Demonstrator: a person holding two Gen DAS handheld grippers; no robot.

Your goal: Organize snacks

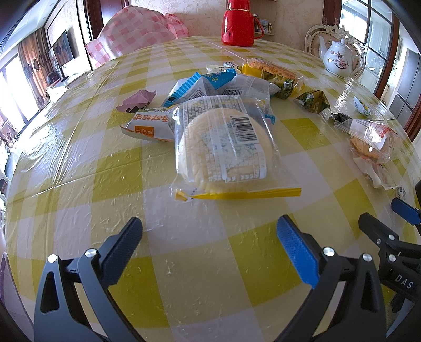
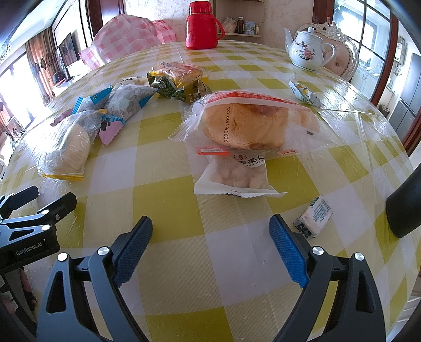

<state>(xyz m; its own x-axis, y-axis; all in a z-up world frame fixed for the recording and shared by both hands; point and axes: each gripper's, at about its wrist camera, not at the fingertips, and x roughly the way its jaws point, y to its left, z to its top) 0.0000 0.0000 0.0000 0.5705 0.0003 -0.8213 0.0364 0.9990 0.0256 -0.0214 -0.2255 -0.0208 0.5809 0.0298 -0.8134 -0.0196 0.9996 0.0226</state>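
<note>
Wrapped snacks lie scattered on a yellow-and-white checked table (image 1: 210, 263). My left gripper (image 1: 209, 244) hangs open just short of a clear-wrapped round cake (image 1: 223, 147), nothing between its fingers. Behind the cake sit blue-and-white packets (image 1: 208, 84), an orange-and-white packet (image 1: 147, 126) and a pink wrapper (image 1: 139, 101). My right gripper (image 2: 210, 244) is open too, a little before a white nut packet (image 2: 236, 173) with a bagged bread slice (image 2: 250, 126) resting on its far end. A small blue-and-white candy (image 2: 314, 217) lies right of the right fingers.
A red thermos (image 2: 201, 25) and a white teapot (image 2: 307, 50) stand at the far edge. Green pea packets and a wrapped pastry (image 2: 176, 76) lie mid-table, a small yellow-green sachet (image 2: 304, 93) to the right. A dark object (image 2: 405, 205) intrudes at right. Chairs ring the table.
</note>
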